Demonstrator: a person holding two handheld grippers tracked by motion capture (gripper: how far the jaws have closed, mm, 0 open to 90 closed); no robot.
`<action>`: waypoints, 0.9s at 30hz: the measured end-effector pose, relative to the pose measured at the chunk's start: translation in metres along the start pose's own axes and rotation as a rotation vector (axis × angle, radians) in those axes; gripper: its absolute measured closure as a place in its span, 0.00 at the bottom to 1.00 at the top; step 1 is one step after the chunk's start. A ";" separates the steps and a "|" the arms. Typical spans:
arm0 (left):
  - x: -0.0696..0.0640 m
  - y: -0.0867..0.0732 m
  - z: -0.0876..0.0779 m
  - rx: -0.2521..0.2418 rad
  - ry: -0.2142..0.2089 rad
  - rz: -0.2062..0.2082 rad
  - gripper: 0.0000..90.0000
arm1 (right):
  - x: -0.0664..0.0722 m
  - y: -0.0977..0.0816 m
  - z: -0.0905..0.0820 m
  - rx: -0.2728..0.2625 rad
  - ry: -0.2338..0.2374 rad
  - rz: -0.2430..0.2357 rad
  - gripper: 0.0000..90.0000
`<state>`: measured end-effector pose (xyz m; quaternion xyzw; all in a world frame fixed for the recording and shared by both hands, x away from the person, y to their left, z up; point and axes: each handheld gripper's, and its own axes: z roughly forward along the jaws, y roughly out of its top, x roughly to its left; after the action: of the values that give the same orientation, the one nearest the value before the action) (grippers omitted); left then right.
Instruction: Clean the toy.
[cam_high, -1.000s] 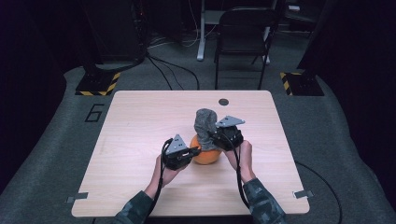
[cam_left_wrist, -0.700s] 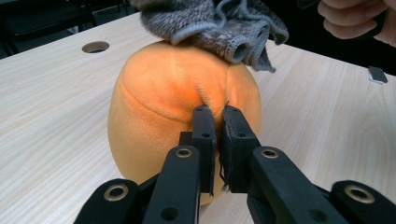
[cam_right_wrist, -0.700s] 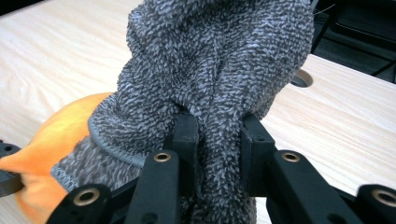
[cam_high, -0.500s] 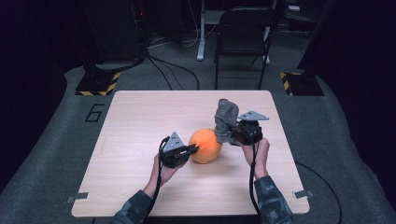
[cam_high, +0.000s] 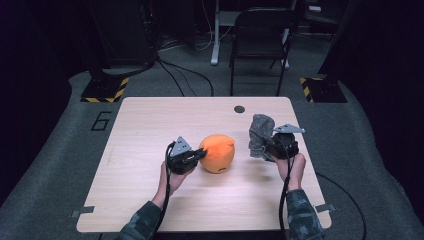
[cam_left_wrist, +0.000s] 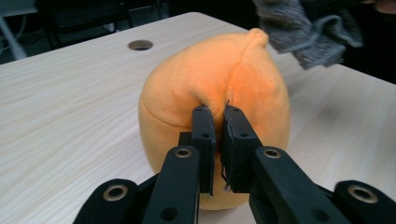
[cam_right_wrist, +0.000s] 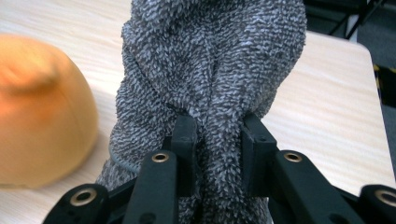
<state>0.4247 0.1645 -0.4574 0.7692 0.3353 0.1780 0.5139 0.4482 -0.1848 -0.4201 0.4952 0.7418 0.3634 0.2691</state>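
Orange plush (cam_high: 217, 153) on table (cam_high: 150, 130), near the middle, pinched at a fold of its left side by left gripper (cam_left_wrist: 216, 140), jaws nearly closed. Grey sock (cam_high: 261, 135) to its right, apart from it, clamped in right gripper (cam_right_wrist: 218, 149), off the tabletop.

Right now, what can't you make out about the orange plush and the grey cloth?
- Plush underside: left gripper view, hidden behind the left gripper.
- Cloth lower end: right gripper view, hidden by the right gripper and cut by the bottom edge.
- Plush there: blurred, cut by the left edge.
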 end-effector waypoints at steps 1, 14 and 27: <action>0.003 0.000 0.000 0.002 0.009 -0.011 0.93 | -0.003 -0.003 0.001 0.011 -0.006 0.005 0.78; 0.039 -0.004 0.002 0.026 0.092 -0.125 0.93 | -0.025 -0.029 0.014 0.103 -0.036 0.045 0.77; 0.073 -0.011 0.023 0.067 0.184 -0.290 0.86 | -0.025 -0.050 0.038 0.213 -0.070 0.052 0.71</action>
<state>0.4870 0.2027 -0.4816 0.7101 0.4941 0.1603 0.4754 0.4595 -0.2097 -0.4817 0.5524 0.7534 0.2716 0.2313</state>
